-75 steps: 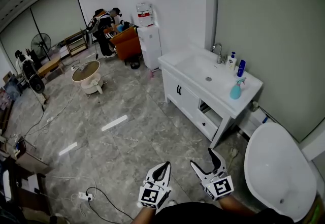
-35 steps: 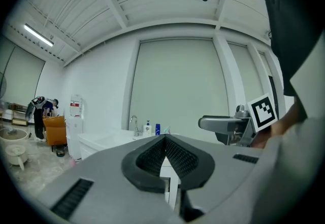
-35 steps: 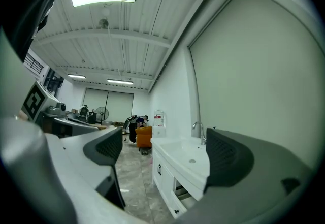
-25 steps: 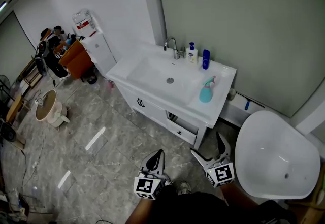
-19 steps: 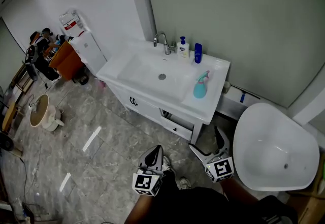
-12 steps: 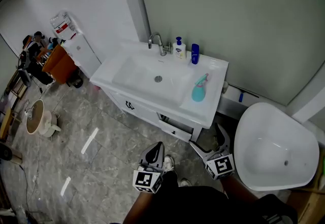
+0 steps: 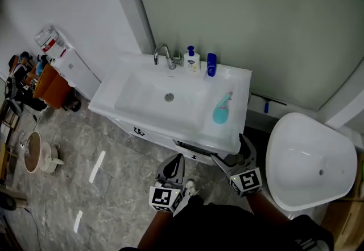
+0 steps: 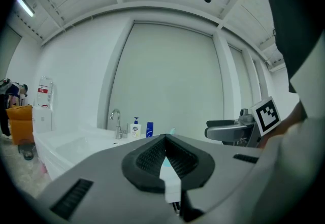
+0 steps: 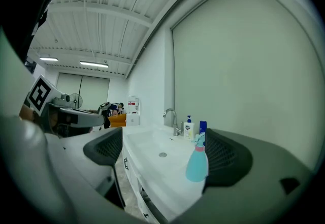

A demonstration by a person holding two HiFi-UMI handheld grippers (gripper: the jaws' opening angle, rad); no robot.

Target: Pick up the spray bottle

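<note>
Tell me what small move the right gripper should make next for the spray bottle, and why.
Probably ease the right gripper forward toward the teal spray bottle, shifting slightly right to centre it. Its jaws stand open, gripping nothing, and the bottle stands upright on the counter ahead, apart from the jaws and nearer the right jaw's line than midway.

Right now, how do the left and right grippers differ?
The left gripper is shut; the right gripper is open. The left gripper sits before the sink basin; the right gripper sits nearer the spray bottle, which its view frames between its jaws, apart from them. Both are empty, touching nothing.
</note>
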